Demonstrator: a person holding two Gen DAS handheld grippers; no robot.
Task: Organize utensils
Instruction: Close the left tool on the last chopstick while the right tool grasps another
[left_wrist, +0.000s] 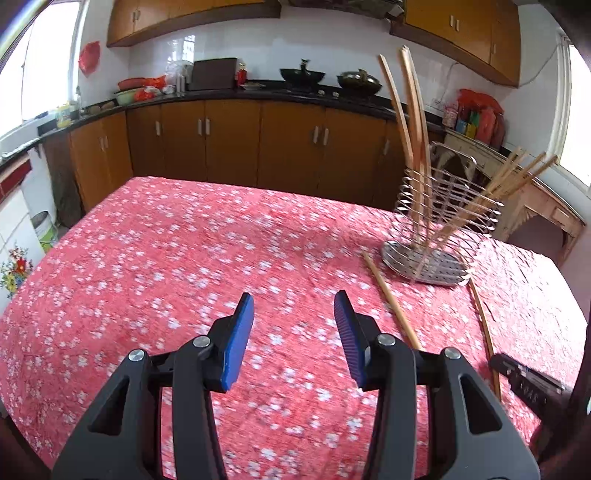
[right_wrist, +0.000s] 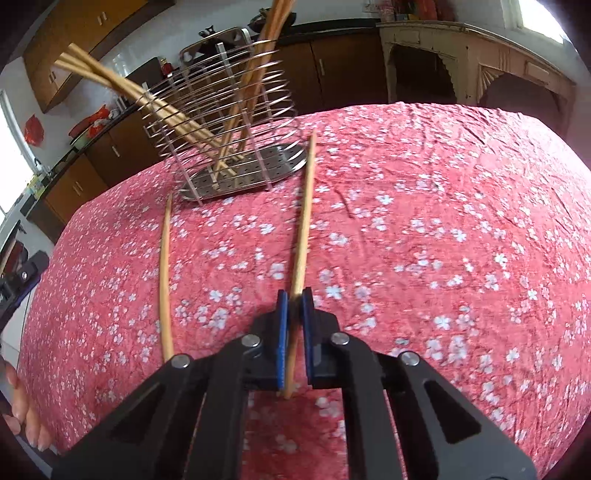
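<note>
1. We see a wire utensil holder (right_wrist: 225, 122) standing upright on the desk (right_wrist: 424, 229), which is covered with a red floral cloth. Its perforated metal base tray (right_wrist: 255, 173) rests flat on the cloth.
2. The holder contains several wooden chopsticks (right_wrist: 177, 122). One group leans out toward 10 o'clock in the right wrist view; another group rises toward 12 o'clock, past the top rim.
3. Two loose chopsticks lie on the cloth outside the holder. The held chopstick (right_wrist: 304, 221) runs from the right claw (right_wrist: 294, 295) toward 12 o'clock, its far tip just beside the base tray. The free chopstick (right_wrist: 165, 280) lies at 9 o'clock of it, apart from it.
4. The right claw is closed narrow on the held chopstick; both blue pads (right_wrist: 282, 332) press its sides near its near end.
5. The left claw (left_wrist: 293, 301) stands partly spread above bare cloth, with nothing between its pads. The holder (left_wrist: 443, 218) sits at 2 o'clock of it in the left wrist view.
</note>
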